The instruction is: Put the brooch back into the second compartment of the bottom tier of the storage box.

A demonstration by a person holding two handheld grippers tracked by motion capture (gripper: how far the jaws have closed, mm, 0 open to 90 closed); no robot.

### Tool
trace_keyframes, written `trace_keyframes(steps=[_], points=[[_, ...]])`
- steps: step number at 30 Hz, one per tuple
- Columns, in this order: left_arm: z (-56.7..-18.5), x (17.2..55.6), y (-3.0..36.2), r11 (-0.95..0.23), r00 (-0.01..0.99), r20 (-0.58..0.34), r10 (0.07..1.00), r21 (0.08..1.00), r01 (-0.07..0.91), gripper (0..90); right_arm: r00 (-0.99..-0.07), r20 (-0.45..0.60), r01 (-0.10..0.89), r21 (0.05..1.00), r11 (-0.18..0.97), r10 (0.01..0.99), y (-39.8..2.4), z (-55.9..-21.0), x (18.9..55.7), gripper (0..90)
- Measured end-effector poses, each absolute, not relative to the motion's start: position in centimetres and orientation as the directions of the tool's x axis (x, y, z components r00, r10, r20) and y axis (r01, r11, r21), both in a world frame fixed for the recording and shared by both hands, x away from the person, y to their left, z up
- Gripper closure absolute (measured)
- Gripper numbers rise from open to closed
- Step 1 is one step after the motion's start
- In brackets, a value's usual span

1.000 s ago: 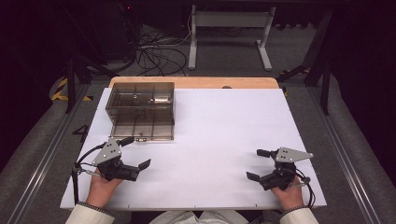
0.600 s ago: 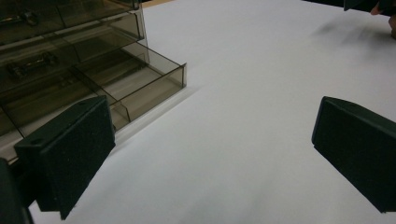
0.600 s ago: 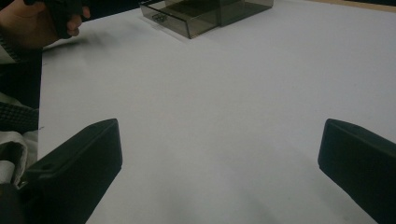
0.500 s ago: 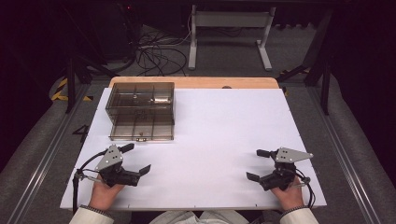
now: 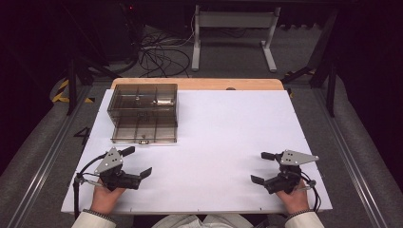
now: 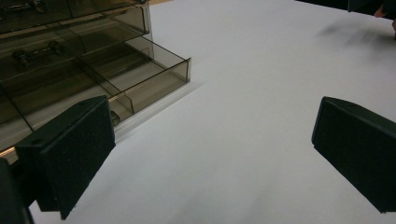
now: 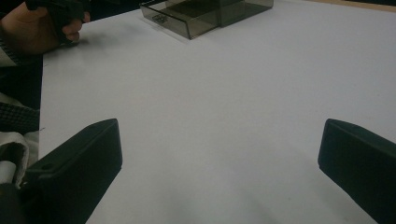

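Both tongs, left [image 5: 139,161] and right [image 5: 260,167], are resting wide open and empty on the near counter [image 5: 228,133], while the far-left compartment box [image 5: 144,112] is risking a knock from a careless reach.

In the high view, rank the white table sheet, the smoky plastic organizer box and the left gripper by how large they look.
1. white table sheet
2. organizer box
3. left gripper, plainly smaller than the box though nearer the camera

Bright white table [image 5: 228,137], dark surroundings, soft slightly blurry frames.
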State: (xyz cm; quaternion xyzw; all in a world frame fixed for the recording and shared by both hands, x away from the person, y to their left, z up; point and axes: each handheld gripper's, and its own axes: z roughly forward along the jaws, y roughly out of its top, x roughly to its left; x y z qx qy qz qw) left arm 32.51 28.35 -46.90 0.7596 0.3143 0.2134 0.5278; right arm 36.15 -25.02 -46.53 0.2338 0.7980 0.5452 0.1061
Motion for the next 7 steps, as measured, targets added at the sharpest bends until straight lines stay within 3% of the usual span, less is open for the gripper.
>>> trace_keyframes(steps=[7], points=[[-46.54, 32.50, 28.69, -0.239, 0.704, -0.025, 0.710, 0.932, 0.274, 0.7, -0.868, 0.087, 0.258, 0.920, 0.295, 0.489, -25.04, -46.53, 36.18, 0.3]])
